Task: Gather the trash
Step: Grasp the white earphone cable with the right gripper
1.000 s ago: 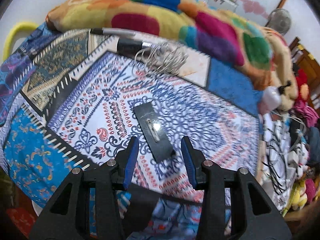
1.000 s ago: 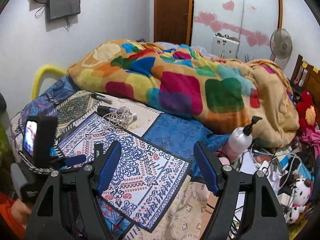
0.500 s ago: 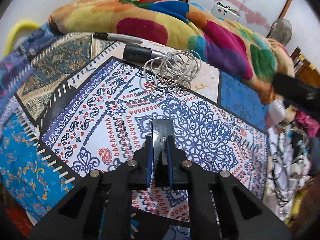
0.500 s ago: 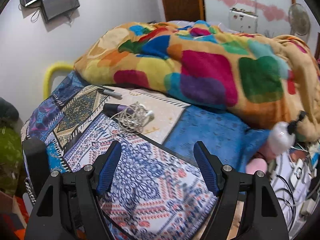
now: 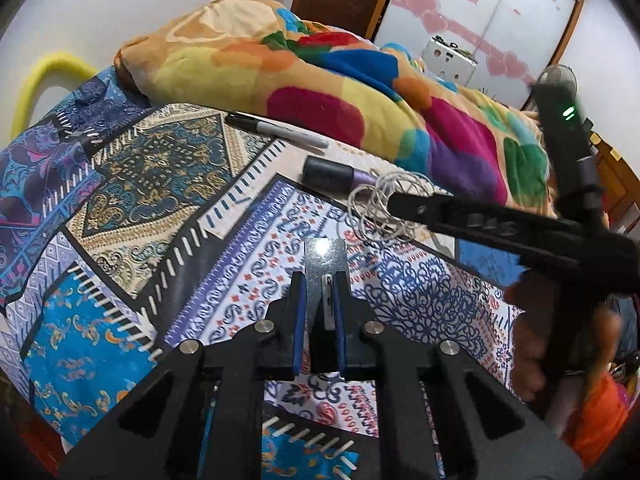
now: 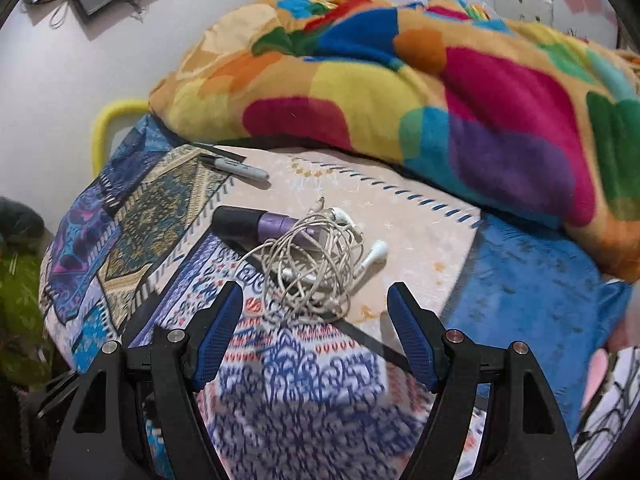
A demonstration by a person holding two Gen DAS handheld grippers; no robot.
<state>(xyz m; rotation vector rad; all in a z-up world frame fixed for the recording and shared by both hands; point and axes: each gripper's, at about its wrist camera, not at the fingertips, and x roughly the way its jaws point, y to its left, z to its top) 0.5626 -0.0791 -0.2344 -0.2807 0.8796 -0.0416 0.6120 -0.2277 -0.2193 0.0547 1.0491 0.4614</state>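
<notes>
My left gripper [image 5: 317,280] is shut on a flat dark packet [image 5: 325,254] and holds it just above the patterned bed cover [image 5: 168,208]. My right gripper [image 6: 316,312] is open and empty, just short of a tangle of white earphones [image 6: 316,264] that lies on the cover against a purple tube with a black cap [image 6: 256,222]. A grey marker [image 6: 234,168] lies farther back left. The earphones [image 5: 378,216], the tube [image 5: 336,174] and the marker [image 5: 280,130] also show in the left wrist view, where the right gripper's body crosses at the right.
A crumpled multicoloured blanket [image 6: 420,80] fills the back of the bed. A yellow curved rail [image 5: 44,80] stands at the bed's left end. A plain blue patch [image 6: 532,280] of the cover lies to the right. Wardrobe doors with pink hearts [image 5: 480,12] stand behind.
My left gripper closed on the dark packet and lifted it off the cover. My right gripper moved forward and down toward the earphones and stayed open.
</notes>
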